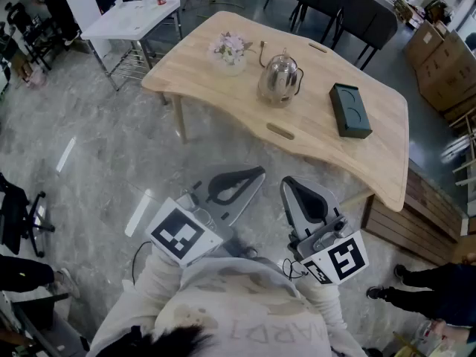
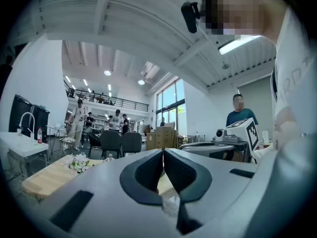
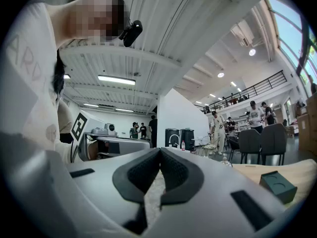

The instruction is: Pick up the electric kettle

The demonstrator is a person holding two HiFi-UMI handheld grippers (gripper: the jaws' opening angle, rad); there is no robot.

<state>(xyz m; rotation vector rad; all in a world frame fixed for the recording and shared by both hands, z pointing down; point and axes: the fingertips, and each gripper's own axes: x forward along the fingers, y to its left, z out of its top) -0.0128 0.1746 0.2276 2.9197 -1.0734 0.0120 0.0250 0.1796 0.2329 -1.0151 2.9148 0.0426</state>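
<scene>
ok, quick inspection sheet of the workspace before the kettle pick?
Surface: wooden table, mostly bare.
Job's things: electric kettle upright near the table's middle, untouched, apart from both grippers.
Clutter: flower bunch on the kettle's left in the head view, dark green box on its right; neither touches it.
Grippers: left gripper shut, empty; right gripper shut, empty; both held level over the floor, short of the table.
Cables: thin dark lead by the person's left sleeve; none seen on the table.
Surroundings: white side table, chairs, cardboard boxes, people standing around.
</scene>
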